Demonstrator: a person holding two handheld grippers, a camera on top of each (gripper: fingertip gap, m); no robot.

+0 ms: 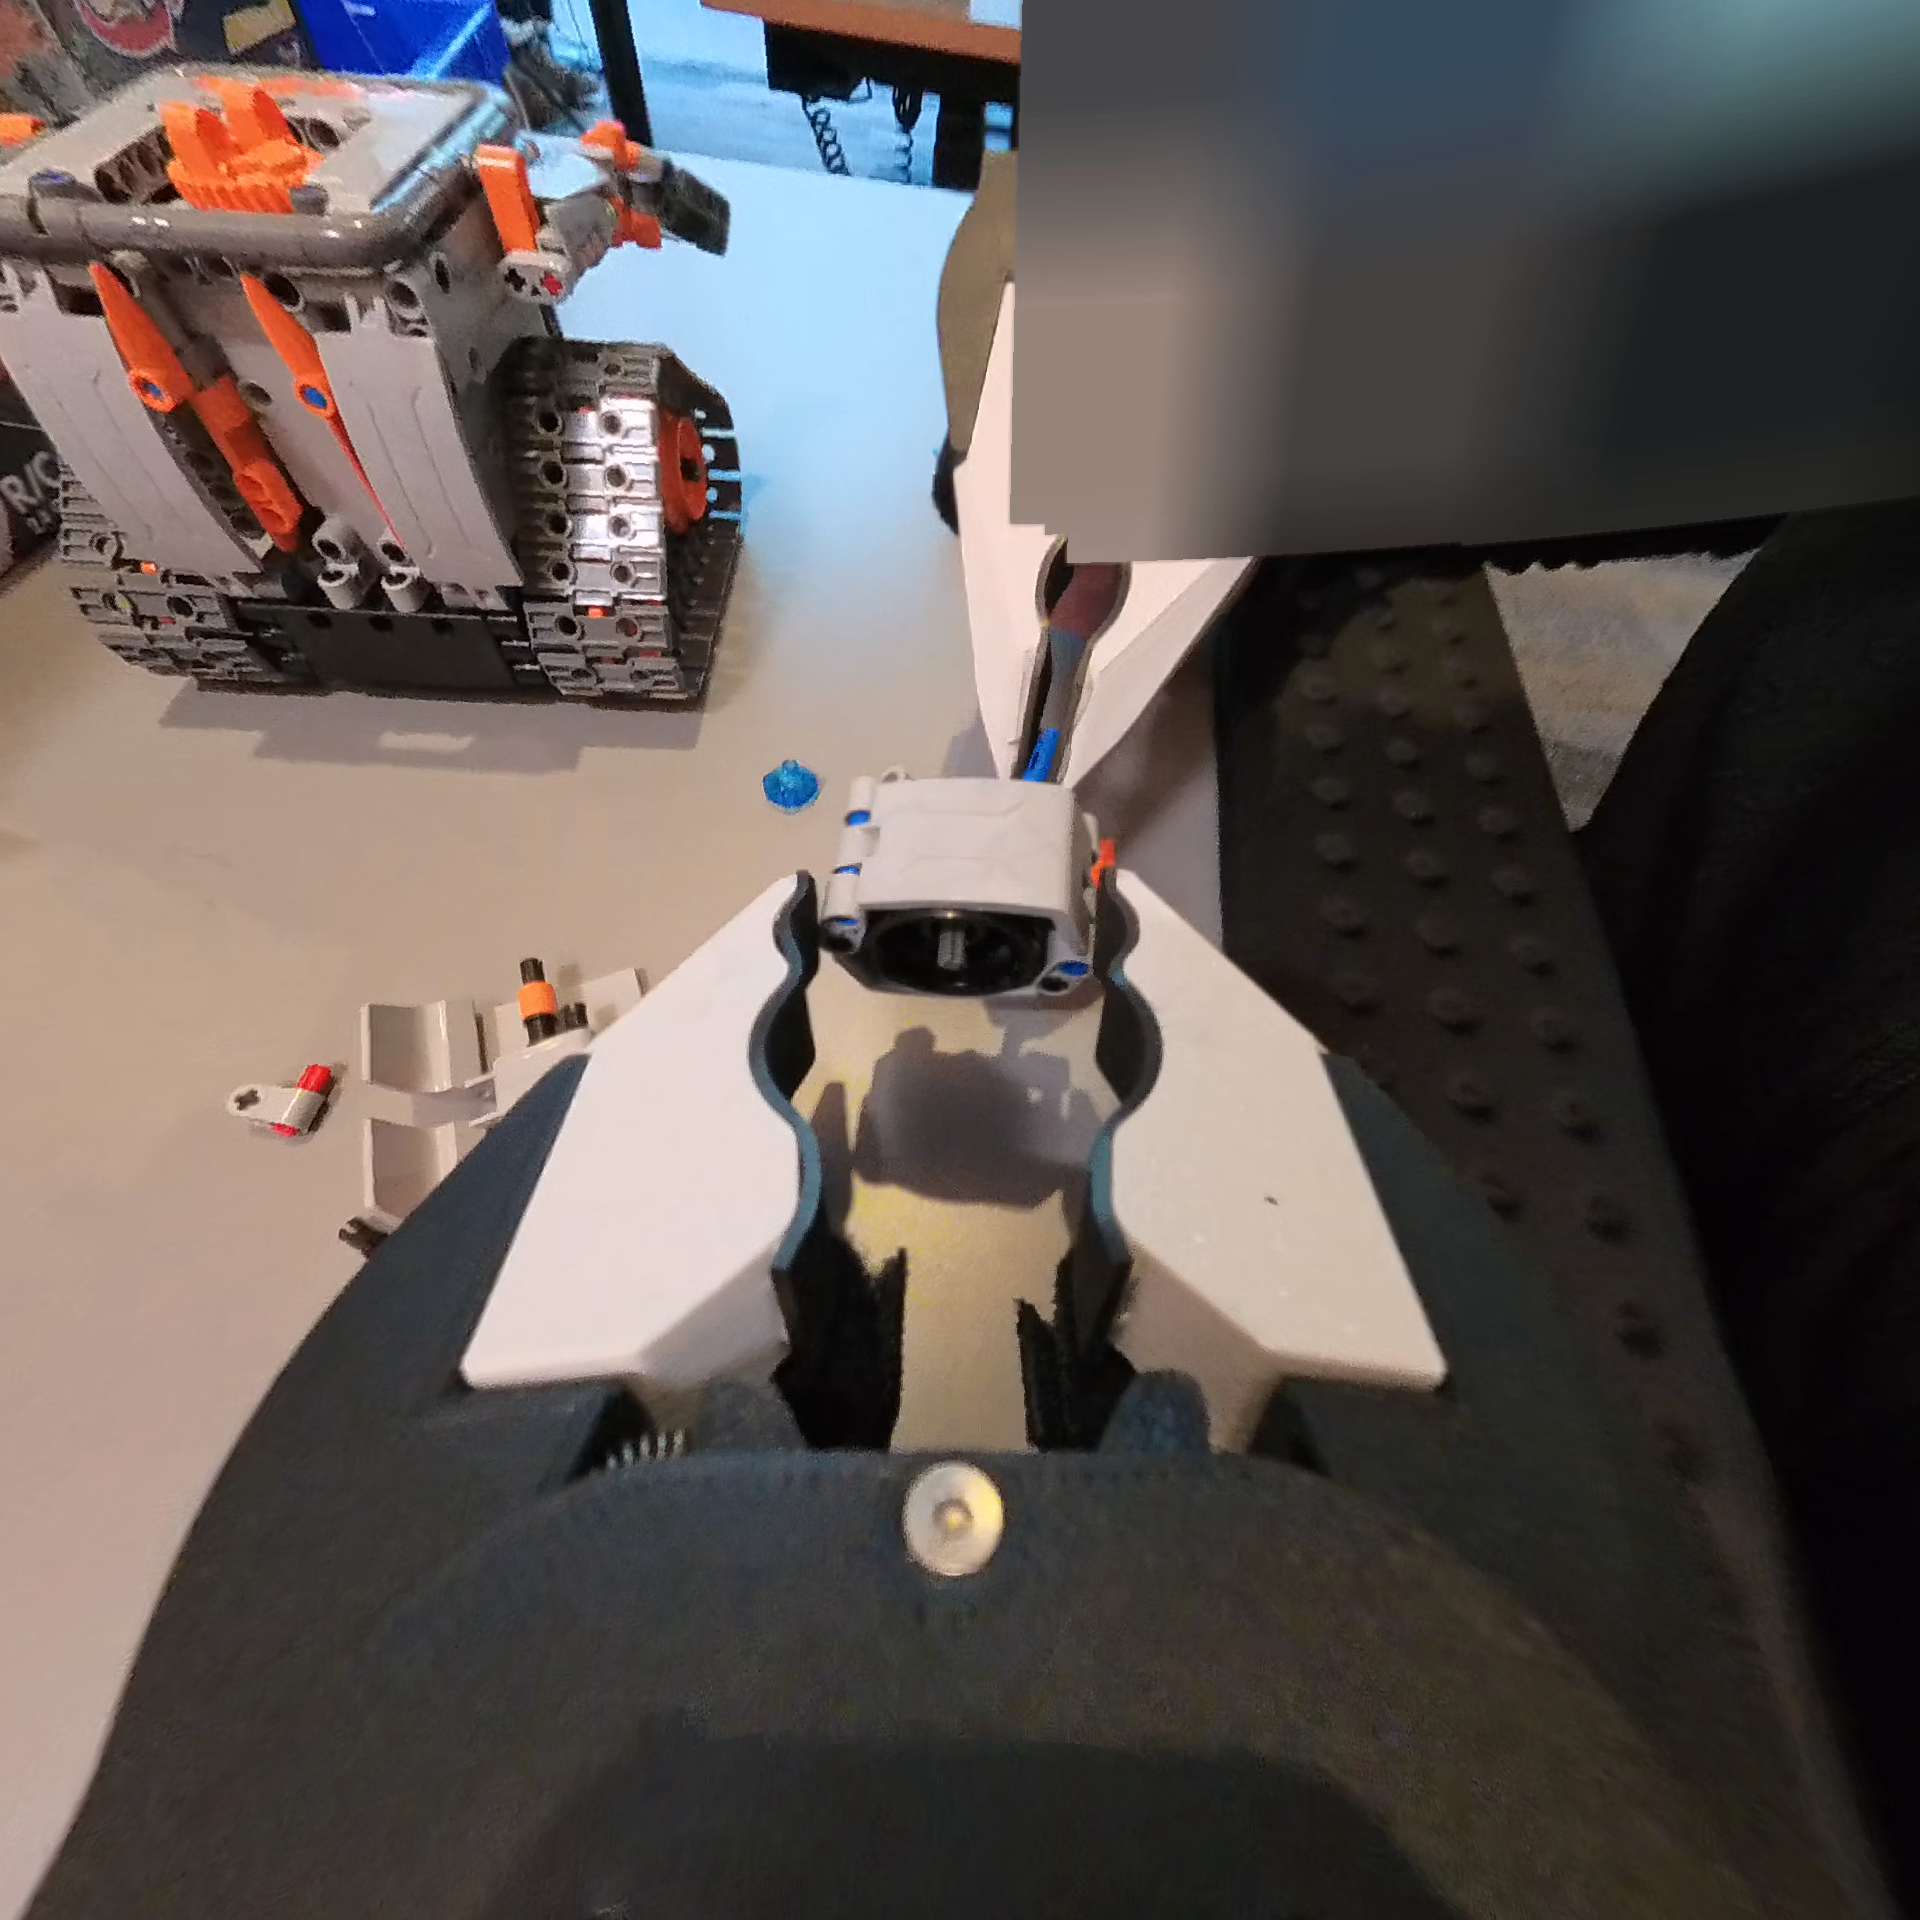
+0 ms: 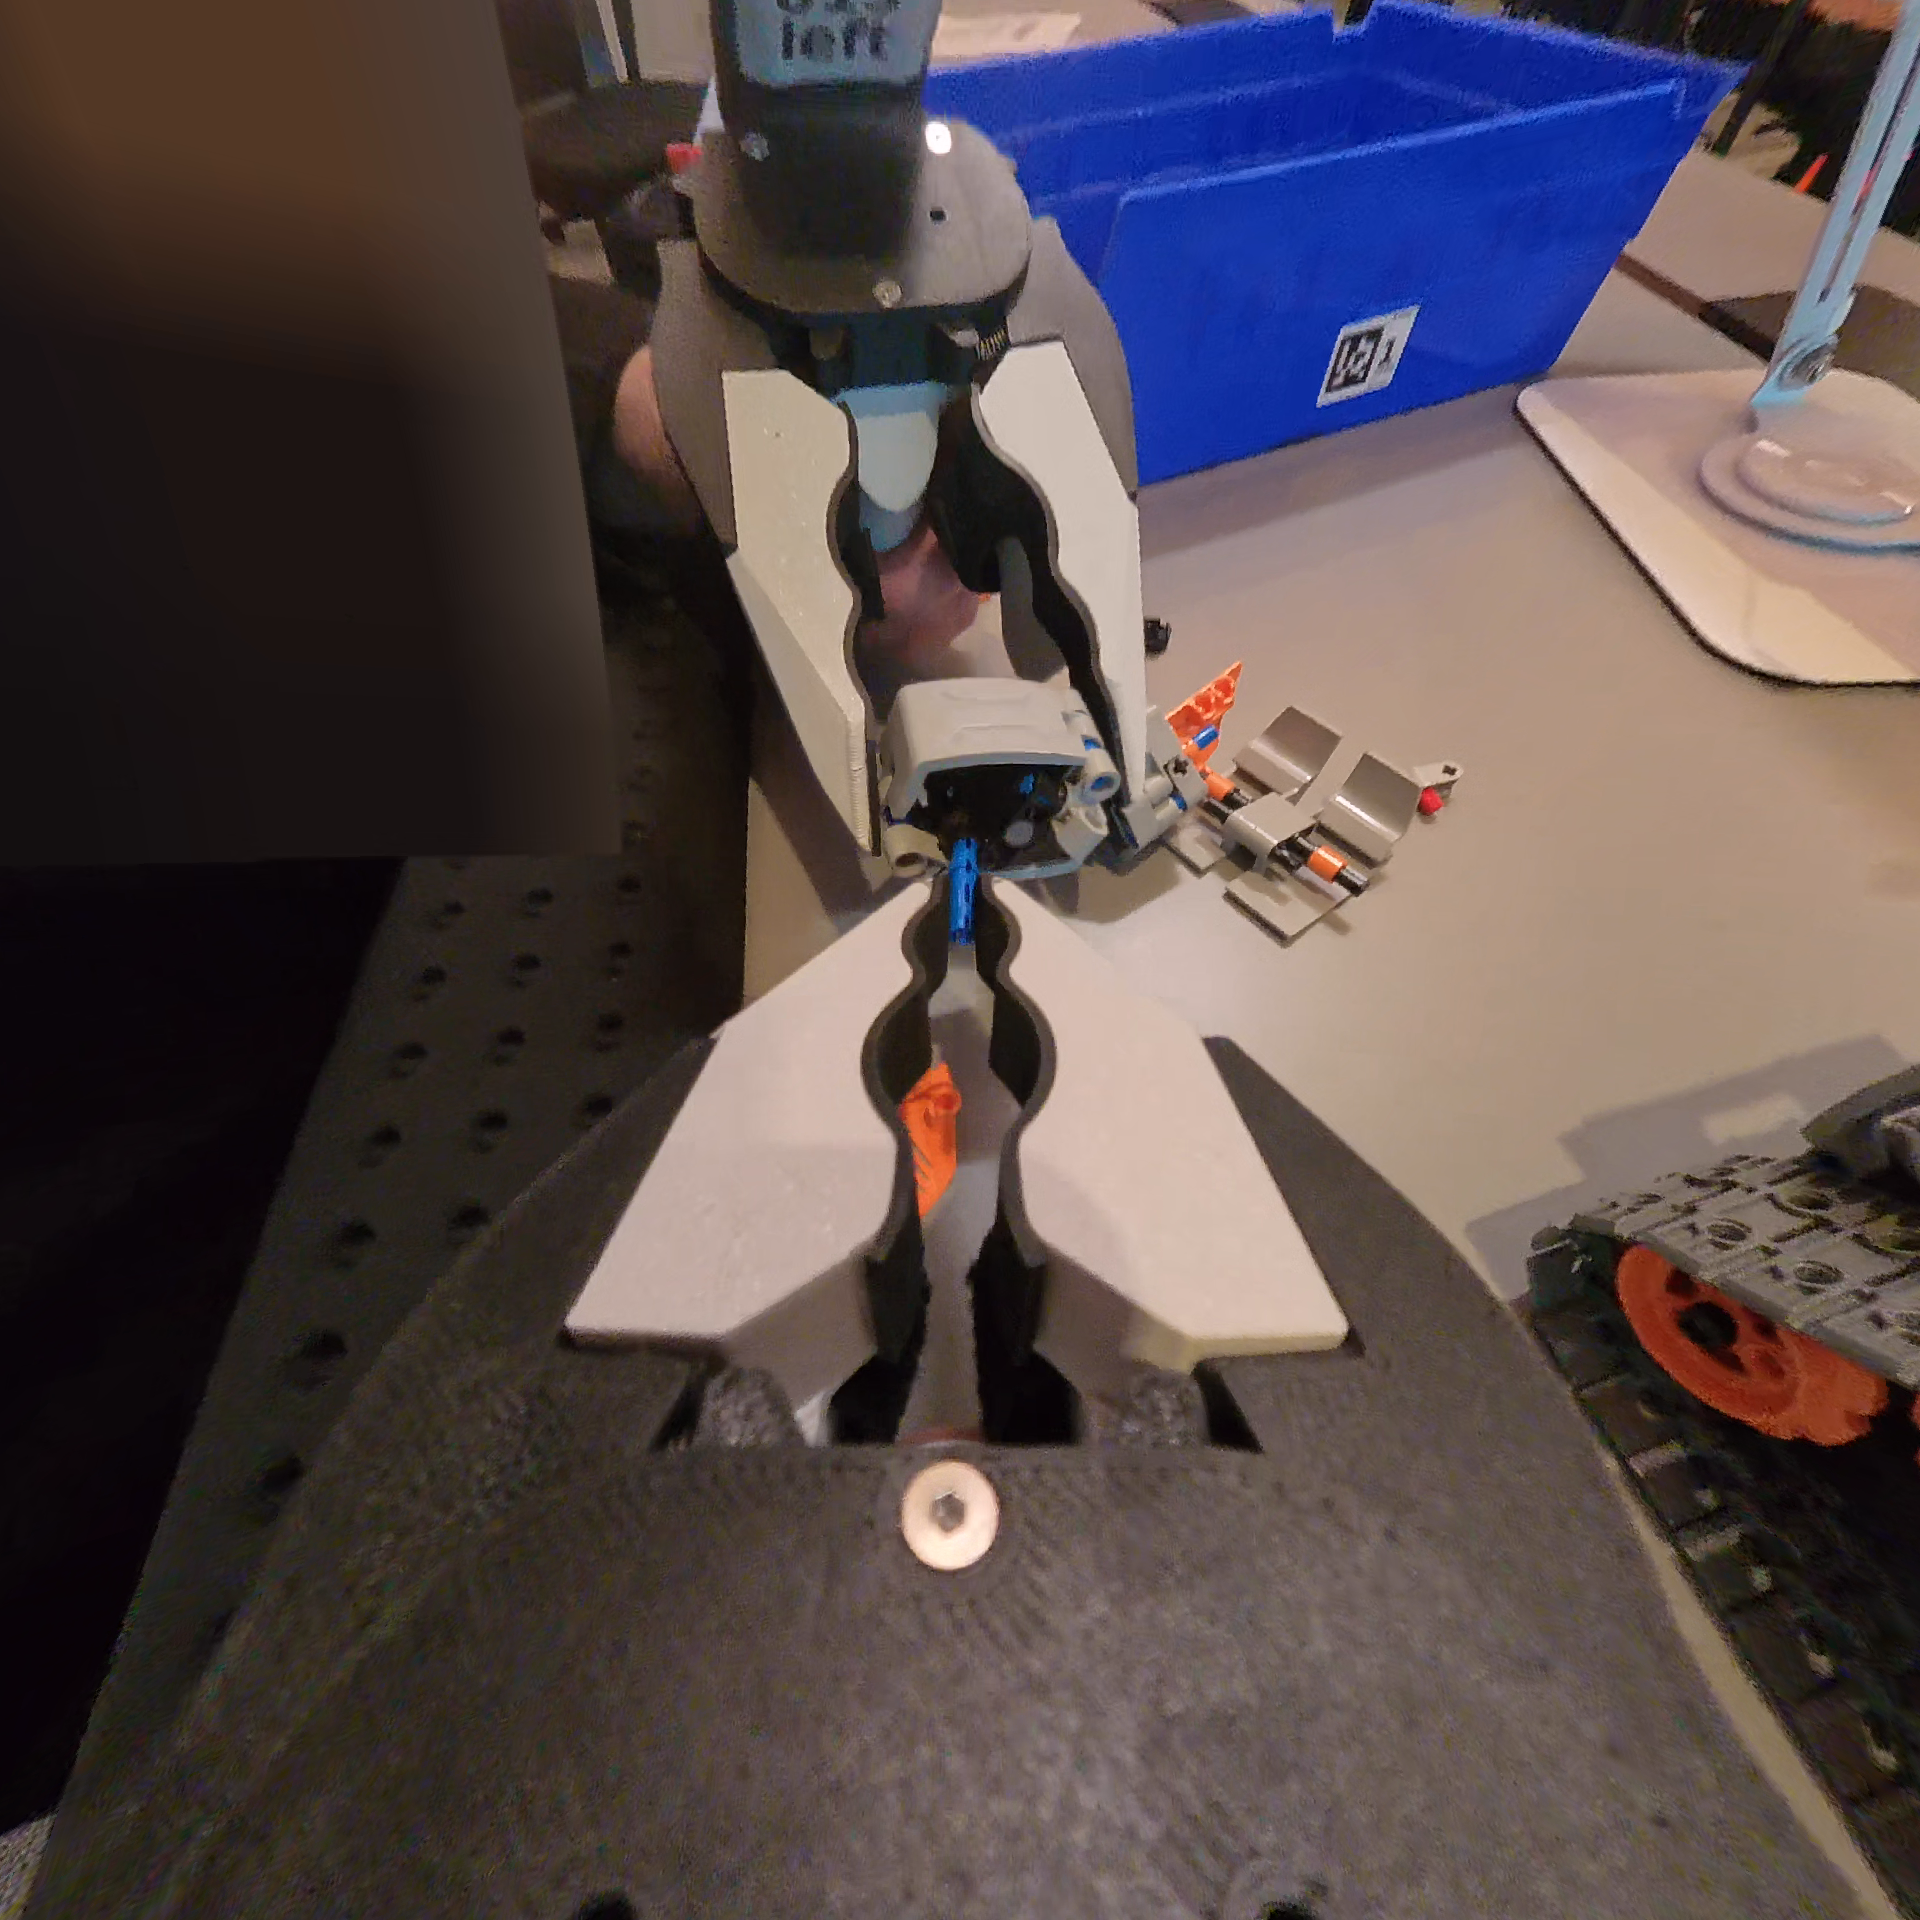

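My left gripper [image 1: 958,906] is shut on a grey motor block [image 1: 971,868] and holds it at the fingertips above the grey table [image 1: 312,883]. My right gripper [image 2: 963,920] faces it and is shut on a thin blue pin [image 2: 962,896]. The pin's tip meets the black face of the motor block [image 2: 982,732]. In the right wrist view the left gripper [image 2: 997,795] comes in from the top. In the left wrist view the right gripper [image 1: 1051,743] comes in from behind the block with the blue pin [image 1: 1044,750].
A tracked grey-and-orange brick vehicle [image 1: 343,436] stands at far left and also shows in the right wrist view [image 2: 1756,1309]. Loose grey panels [image 1: 457,1081], a small red-tipped connector [image 1: 283,1103] and a blue stud [image 1: 792,784] lie on the table. A blue bin [image 2: 1299,239], a white stand base [image 2: 1662,540], an orange piece [image 2: 932,1148] and a black perforated board [image 2: 468,1039] are nearby. Both grippers' tips are close together, under 4 cm apart. The blue stud [image 1: 792,784] is about 9 cm from my left fingertips.
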